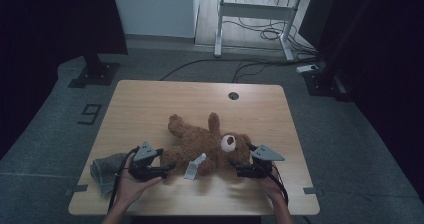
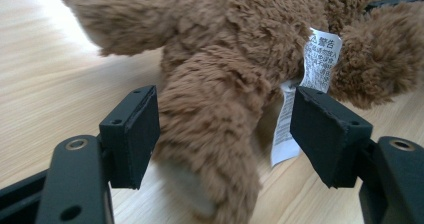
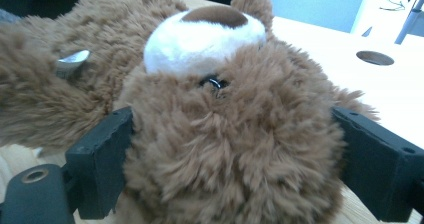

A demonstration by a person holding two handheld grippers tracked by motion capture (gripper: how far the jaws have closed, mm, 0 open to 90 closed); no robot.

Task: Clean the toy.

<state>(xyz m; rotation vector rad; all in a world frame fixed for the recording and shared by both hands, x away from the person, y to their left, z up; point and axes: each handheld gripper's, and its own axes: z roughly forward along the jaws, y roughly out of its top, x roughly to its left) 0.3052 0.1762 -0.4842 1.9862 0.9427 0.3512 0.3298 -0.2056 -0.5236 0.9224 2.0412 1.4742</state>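
Right gripper (image 3: 235,169) straddles teddy bear (image 3: 210,109); body hidden.

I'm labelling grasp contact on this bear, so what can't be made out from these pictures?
- Teddy bear leg underside, left gripper view: hidden against the table.
- Care label print, left gripper view: too small to read.
- Right gripper pad contact with the head, right gripper view: fur covers it.
- Grey cloth, high view: partly hidden by the left gripper.

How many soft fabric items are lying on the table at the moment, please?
2. A brown teddy bear lies near the middle of the table, between the left gripper and right gripper. A grey folded cloth sits at the near left edge, beside the left hand.
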